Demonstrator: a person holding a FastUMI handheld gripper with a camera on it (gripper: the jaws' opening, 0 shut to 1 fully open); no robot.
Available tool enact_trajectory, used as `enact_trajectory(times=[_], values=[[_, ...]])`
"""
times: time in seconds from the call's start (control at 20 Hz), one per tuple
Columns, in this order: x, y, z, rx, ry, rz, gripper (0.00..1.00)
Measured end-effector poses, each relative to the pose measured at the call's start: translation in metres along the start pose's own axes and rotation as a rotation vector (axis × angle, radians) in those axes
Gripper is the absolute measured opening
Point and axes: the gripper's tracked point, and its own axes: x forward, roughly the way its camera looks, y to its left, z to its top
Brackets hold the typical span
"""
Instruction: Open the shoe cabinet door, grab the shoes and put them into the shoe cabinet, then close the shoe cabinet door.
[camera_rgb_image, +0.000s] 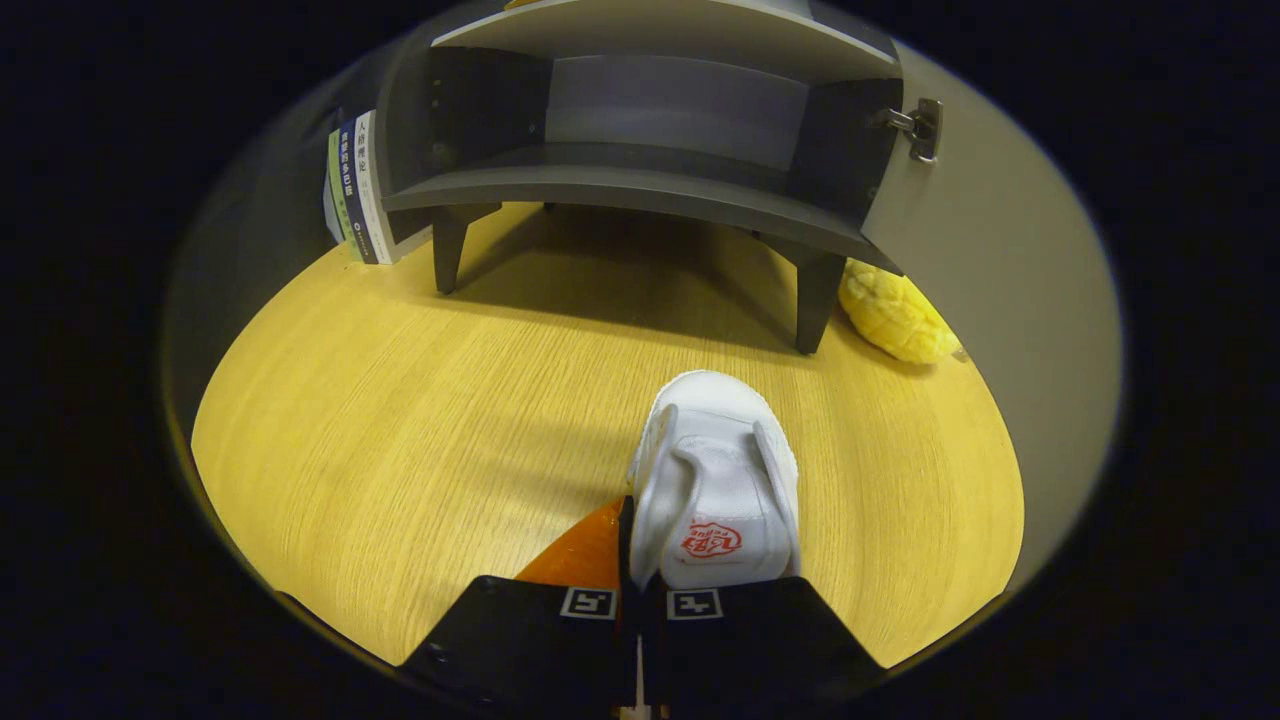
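A white shoe gripped at its edge, facing an open shoe cabinet across a wooden counter.

The gripper (637, 570) has its two fingers drawn almost together, pinching the thin left side wall of a small white shoe (718, 478) near the heel; holding the rim rather than the whole body looks like the only way narrow fingers can grasp it. The shoe's toe points ahead toward the shoe cabinet (640, 140), which stands on short legs well beyond the fingers. Its door (985, 250) is swung wide to the right, hinge showing, leaving the dark lower compartment open to receive the shoe. A few books (355, 190) lean just beside the cabinet's left side, and a bumpy yellow toy (895, 315) lies by its right leg. The counter (400, 430) between shoe and cabinet offers a straight path forward.
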Motion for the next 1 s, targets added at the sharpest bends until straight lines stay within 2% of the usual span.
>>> enact_trajectory(times=[0.15, 0.45, 0.75, 1.0], values=[[-0.011, 0.007, 0.000, 0.058, -0.007, 0.051, 0.02], [-0.046, 0.018, 0.011, 0.007, -0.067, 0.043, 0.02], [-0.108, 0.039, 0.044, -0.053, -0.190, 0.070, 0.02], [-0.172, 0.046, 0.090, -0.063, -0.308, 0.064, 0.02]])
